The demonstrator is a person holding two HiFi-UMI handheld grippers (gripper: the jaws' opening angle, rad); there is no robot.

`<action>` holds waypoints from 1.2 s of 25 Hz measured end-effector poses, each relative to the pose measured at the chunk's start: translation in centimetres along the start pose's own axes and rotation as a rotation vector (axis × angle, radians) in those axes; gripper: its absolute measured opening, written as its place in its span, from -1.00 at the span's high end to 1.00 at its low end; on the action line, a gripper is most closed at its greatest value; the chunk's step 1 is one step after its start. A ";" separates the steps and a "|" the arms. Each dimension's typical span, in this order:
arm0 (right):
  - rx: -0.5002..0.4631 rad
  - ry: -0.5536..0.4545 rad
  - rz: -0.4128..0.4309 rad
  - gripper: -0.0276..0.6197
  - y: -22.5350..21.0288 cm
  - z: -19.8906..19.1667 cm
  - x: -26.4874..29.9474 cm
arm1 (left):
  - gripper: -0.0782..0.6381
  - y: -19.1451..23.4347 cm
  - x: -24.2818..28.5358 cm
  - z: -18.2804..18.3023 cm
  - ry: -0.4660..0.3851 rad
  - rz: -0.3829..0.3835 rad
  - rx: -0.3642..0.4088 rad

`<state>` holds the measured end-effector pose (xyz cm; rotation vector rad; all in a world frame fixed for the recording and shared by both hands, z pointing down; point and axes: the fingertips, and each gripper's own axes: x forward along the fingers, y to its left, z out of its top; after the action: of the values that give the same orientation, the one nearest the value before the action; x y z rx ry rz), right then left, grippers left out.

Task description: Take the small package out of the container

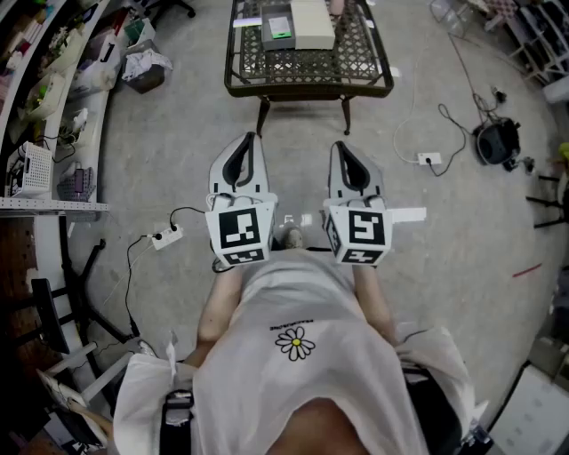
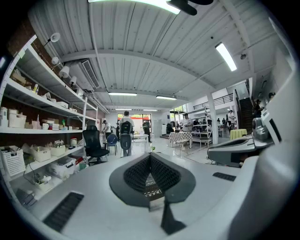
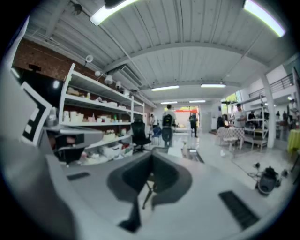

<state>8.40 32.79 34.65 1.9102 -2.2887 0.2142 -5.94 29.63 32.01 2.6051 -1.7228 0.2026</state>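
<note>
Position: you stand on the concrete floor (image 1: 462, 231), facing the table (image 1: 307, 84) and well apart from it. You hold the left tongs (image 1: 240, 158) and the right tongs (image 1: 348, 162) side by side in front of your torso. They are near each other but apart, and both point toward the table. Each carries its marker cube (image 1: 240, 233) on top.

Left tongs: the left gripper view shows the two dark pads (image 2: 136, 174) brought together to a point, with nothing between them.

Right tongs: the right gripper view shows them drawn together the same way, and nothing is gripped. Neither pair touches any object.

Table: dark metal frame, lattice top. Toward its far side sits the grey container (image 1: 269, 40). A white box (image 1: 312, 24) stands just beside it, on its right.

Small package (image 1: 281, 32): it lies inside the container. It shows as a pale item with a green patch, too small to make out further.

Floor: a white power strip (image 1: 165, 236) with its cable lies to your left. Shelving (image 1: 53, 206) runs along the left edge.
</note>
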 end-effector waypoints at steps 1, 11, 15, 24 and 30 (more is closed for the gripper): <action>-0.003 0.001 0.005 0.82 0.1 0.0 0.2 | 0.71 0.1 0.1 -0.2 0.005 0.003 -0.009; -0.040 -0.026 0.105 0.82 1.7 0.2 1.5 | 0.71 1.3 2.0 -0.7 0.025 0.036 -0.025; -0.010 -0.007 0.118 0.82 1.4 -0.3 2.3 | 0.71 1.3 2.5 -0.3 0.015 0.041 -0.021; -0.032 0.029 0.104 0.82 -0.4 -1.0 4.3 | 0.71 1.1 6.5 -1.2 0.018 -0.001 -0.067; -0.017 -0.006 0.100 0.82 -2.2 0.8 9.6 | 0.71 1.0 12.0 -0.5 -0.002 -0.051 0.002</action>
<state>8.85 23.05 35.89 1.7922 -2.3846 0.2010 -2.25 18.34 33.78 2.6478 -1.6555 0.2015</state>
